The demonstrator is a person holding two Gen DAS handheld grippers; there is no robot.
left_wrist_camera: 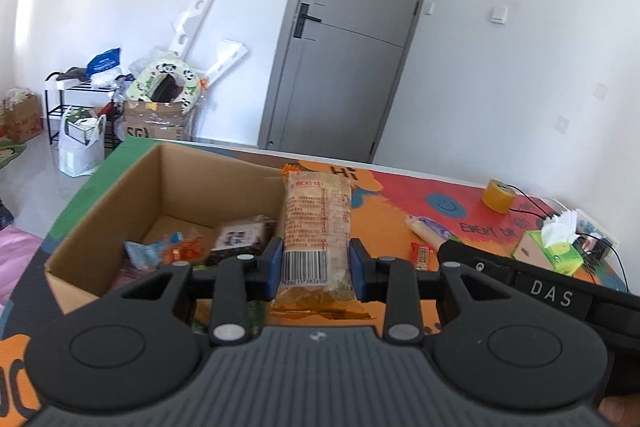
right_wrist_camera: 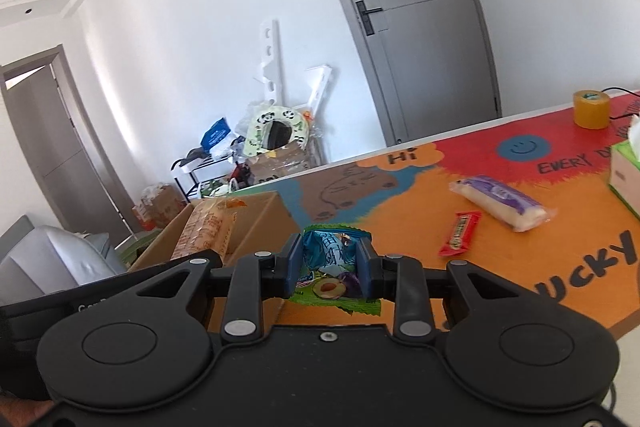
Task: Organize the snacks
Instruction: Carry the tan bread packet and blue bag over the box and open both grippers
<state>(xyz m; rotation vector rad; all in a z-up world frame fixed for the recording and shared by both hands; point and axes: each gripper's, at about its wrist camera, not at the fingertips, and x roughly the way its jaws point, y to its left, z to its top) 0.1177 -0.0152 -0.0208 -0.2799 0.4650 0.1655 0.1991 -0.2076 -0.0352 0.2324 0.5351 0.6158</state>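
A: What is the left wrist camera showing?

B: The left gripper (left_wrist_camera: 316, 263) is squeezing a long orange snack pack (left_wrist_camera: 318, 227) between its 2 blue pads (left_wrist_camera: 273, 263). The jaws are standing narrow, pressing on the pack near its barcode end. The pack is pointing away from the camera, out toward the far side.

A: Where is the box?

B: A cardboard box (left_wrist_camera: 120, 203) is sitting open on the colorful table mat (left_wrist_camera: 400, 195), to the left of the held pack. A few snacks are lying on its floor: a dark snack pack (left_wrist_camera: 240, 237) and a blue and orange wrapper (left_wrist_camera: 160, 251). On the right, a red candy bar (left_wrist_camera: 422, 255) and a white and purple pack (left_wrist_camera: 430, 229) are lying on the mat. Farther right, a roll of yellow tape (left_wrist_camera: 498, 195) and a green tissue box (left_wrist_camera: 550, 253) are standing. The other gripper's black body is poking in at the right edge.

A: And the right wrist camera?

B: The right gripper (right_wrist_camera: 330, 267) is pinching a green and blue snack bag (right_wrist_camera: 330, 263). Its jaws are standing narrow, and the bag is crumpling between the pads. The bag is hanging above the mat, just right of the cardboard box. The orange pack is showing over the box on the left. The red candy bar and the white and purple pack are lying on the mat to the right, near each other but apart. The tape roll is standing at the far right. A gray door (right_wrist_camera: 420, 27) is standing shut behind the table.
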